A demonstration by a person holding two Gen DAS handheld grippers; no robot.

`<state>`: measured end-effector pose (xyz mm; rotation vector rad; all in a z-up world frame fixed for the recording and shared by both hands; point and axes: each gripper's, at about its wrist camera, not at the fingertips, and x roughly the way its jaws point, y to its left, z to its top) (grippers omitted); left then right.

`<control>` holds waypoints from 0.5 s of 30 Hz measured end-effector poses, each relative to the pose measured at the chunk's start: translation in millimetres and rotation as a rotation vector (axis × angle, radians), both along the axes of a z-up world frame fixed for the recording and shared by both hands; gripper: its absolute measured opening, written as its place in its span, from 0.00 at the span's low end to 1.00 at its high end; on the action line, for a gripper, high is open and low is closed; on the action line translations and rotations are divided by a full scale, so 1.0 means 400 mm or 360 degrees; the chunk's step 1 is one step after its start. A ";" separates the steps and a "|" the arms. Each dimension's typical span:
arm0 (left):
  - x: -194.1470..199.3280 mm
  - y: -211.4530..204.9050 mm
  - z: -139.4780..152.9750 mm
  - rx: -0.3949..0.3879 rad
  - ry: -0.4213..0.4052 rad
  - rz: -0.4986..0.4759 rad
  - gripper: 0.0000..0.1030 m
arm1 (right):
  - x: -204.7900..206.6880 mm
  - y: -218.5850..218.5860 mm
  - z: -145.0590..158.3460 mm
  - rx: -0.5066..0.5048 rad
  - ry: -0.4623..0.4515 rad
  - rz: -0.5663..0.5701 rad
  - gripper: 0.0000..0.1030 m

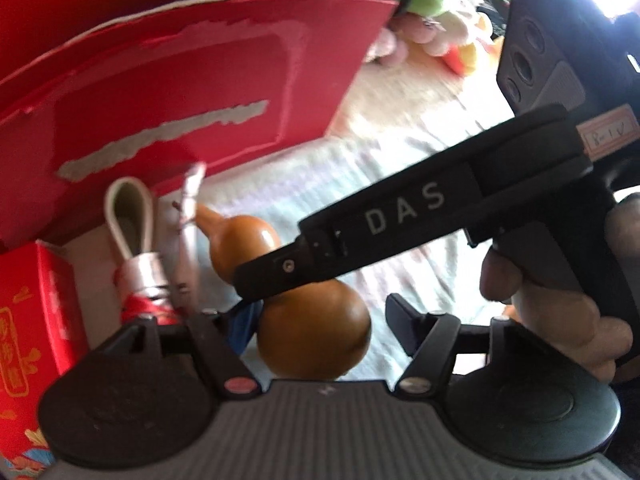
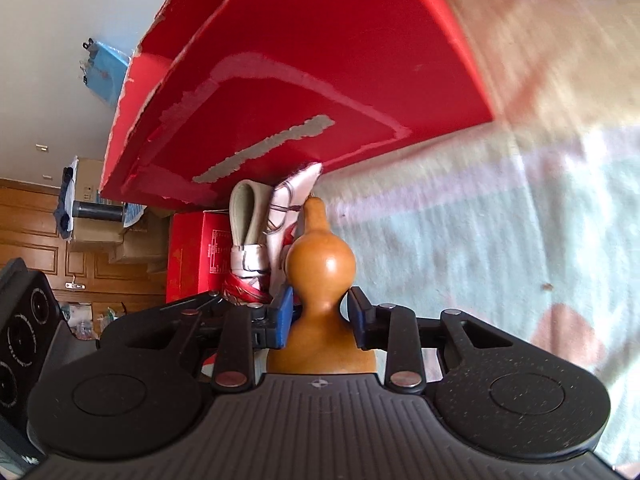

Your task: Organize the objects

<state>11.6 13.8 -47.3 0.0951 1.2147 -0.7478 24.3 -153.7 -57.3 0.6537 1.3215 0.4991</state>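
Beside the red box [image 2: 320, 60], right claw [image 2: 319, 316] pinches gourd [image 2: 322, 264]; left claw [image 1: 320, 320] gapes, half hidden.

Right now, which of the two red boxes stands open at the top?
The big red box, the one with peeled grey strips on its front. Its torn top edges gape open behind the gourd. The small printed red box at the left looks shut.
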 end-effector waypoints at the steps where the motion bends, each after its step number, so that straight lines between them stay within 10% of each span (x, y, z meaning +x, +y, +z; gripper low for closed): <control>1: -0.002 -0.005 0.006 -0.0013 -0.0003 -0.0026 0.64 | -0.005 -0.013 0.004 0.0005 0.0000 -0.0011 0.31; 15: -0.016 -0.162 0.114 -0.0144 -0.0126 -0.0468 0.59 | -0.109 -0.196 0.113 -0.0038 -0.0064 -0.0410 0.31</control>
